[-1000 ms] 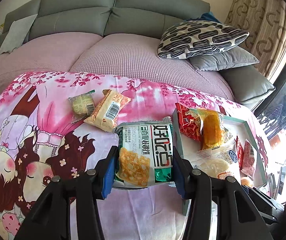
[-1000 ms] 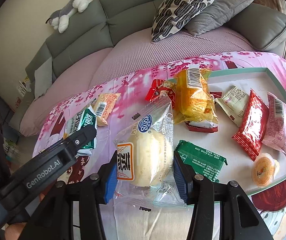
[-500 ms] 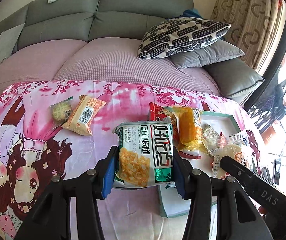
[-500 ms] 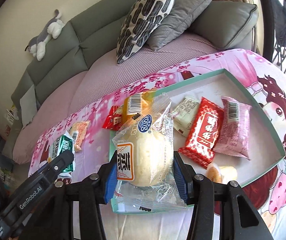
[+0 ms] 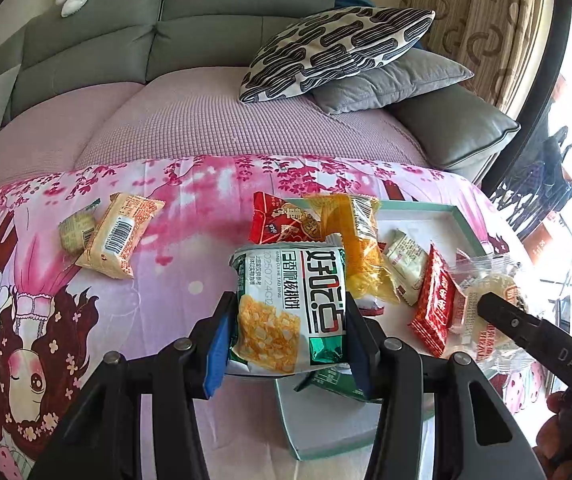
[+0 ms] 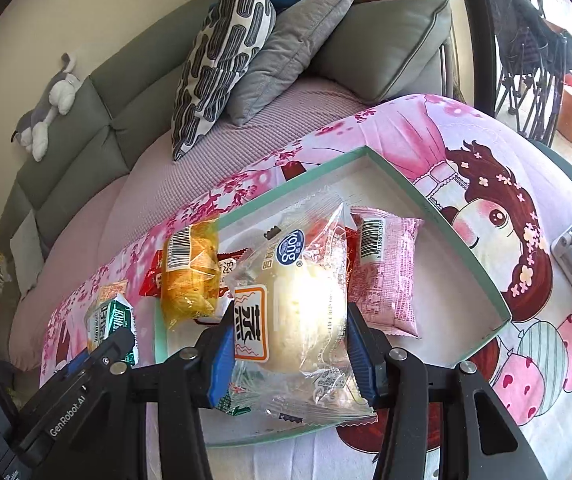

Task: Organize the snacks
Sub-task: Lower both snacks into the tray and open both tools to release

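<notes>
Your left gripper (image 5: 289, 332) is clamped on the green-and-white biscuit packet (image 5: 291, 308), which sits upright between its blue pads and rises ahead of them, over the near left corner of the mint-rimmed tray (image 5: 467, 226); the yellow cake packet (image 5: 359, 256) lies just beyond it to the right. Your right gripper (image 6: 287, 344) is clamped on the clear-wrapped bun (image 6: 305, 312), held above the tray (image 6: 457, 240); the pink packet (image 6: 389, 272) lies just ahead to its right, the yellow one (image 6: 192, 272) ahead to its left.
</notes>
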